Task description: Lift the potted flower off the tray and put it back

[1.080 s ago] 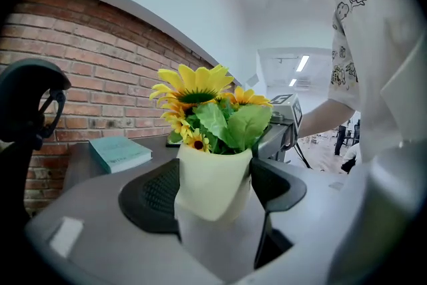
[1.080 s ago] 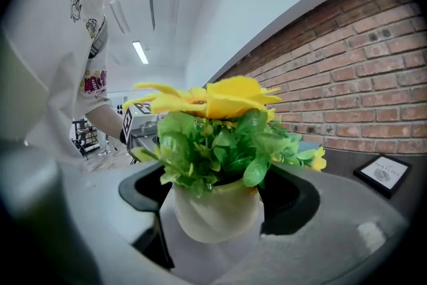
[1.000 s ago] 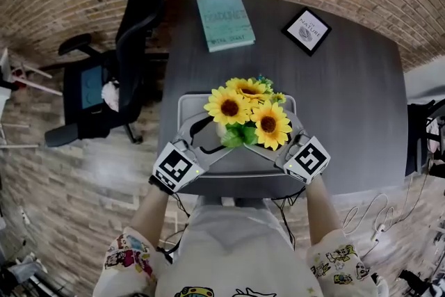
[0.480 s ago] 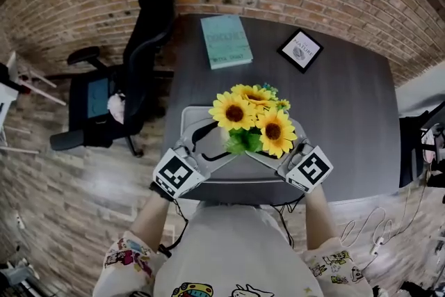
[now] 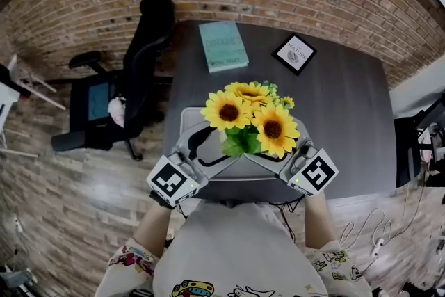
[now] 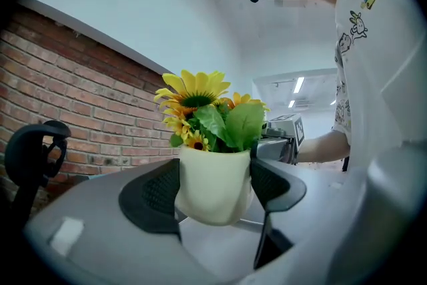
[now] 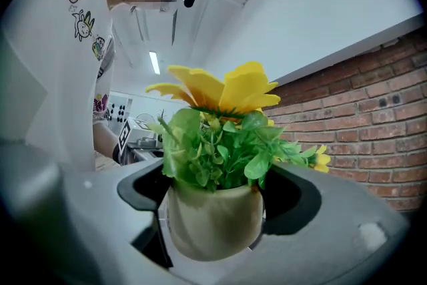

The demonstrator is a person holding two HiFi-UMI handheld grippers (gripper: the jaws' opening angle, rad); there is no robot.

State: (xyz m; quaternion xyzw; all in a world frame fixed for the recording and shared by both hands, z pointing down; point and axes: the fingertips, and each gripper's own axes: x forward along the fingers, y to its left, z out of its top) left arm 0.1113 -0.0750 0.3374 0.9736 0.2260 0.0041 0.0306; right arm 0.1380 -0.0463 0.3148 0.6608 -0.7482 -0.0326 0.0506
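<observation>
A dark grey tabletop [image 5: 348, 122] stands against a brick wall, with a black office chair [image 5: 135, 73] at its left edge. At the far side of the tabletop lie a teal book [image 5: 222, 45] and, to its right and well apart, a small framed picture [image 5: 294, 53]. Near the front edge sits a grey tray [image 5: 183, 120].

The potted flower [image 5: 249, 120], yellow sunflowers over green leaves, is above the tray in the head view; its blooms hide the pot's base there. The left tongs [image 5: 207, 149] reach in from the left and the right tongs [image 5: 281, 151] from the right, both pointing level and meeting at the flower.

In the left gripper view the cream pot [image 6: 213, 190] stands upright between the two black pads [image 6: 150, 193], one pressed on each side of it. The right gripper view shows the same: pads [image 7: 293, 200] against both sides of the pot, leaves spilling over the rim. Both tongs are therefore pinching the pot, spread wide around it.
</observation>
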